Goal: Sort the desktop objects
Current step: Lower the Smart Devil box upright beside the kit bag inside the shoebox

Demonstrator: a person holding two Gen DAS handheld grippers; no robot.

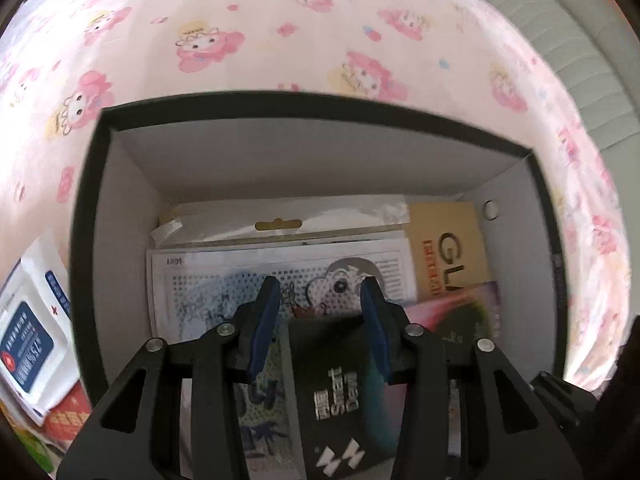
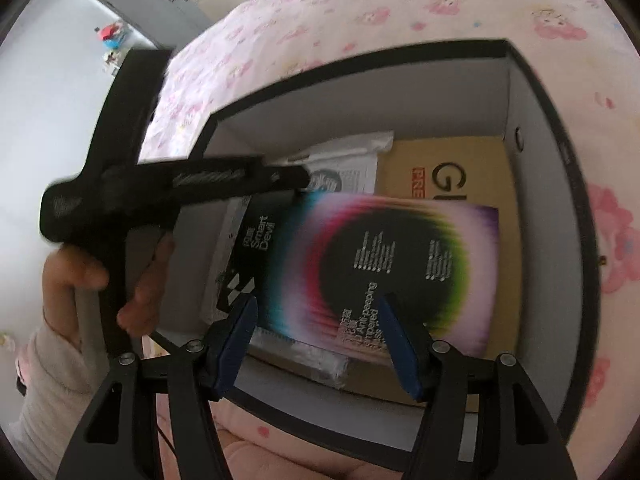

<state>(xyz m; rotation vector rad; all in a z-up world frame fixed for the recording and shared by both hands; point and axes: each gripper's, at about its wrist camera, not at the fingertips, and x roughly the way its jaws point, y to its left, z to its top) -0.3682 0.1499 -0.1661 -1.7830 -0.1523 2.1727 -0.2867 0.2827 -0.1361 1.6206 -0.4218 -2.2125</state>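
Note:
A black storage box (image 1: 280, 102) (image 2: 360, 62) with white inner walls sits on a pink cartoon-print sheet (image 1: 280, 20). On top of its contents lies a black and rainbow "Smart Devil" screen-protector package (image 1: 336, 396) (image 2: 400, 264). My left gripper (image 1: 320, 284) (image 2: 302, 178) reaches into the box over the package's black end. Its jaws stand partly apart, with the right finger in front of the package and a sliver of gap at the left pad. My right gripper (image 2: 318, 300) hangs open above the package's near edge, gripping nothing.
Under the package lie a bead-pattern sheet (image 1: 224, 284), a tan "GL" box (image 1: 444, 240) (image 2: 448, 168) and a white plastic bag (image 1: 320, 212). A wipes pack (image 1: 28, 340) lies outside the box on the left. A hand (image 2: 72, 276) in a pale sleeve holds the left gripper.

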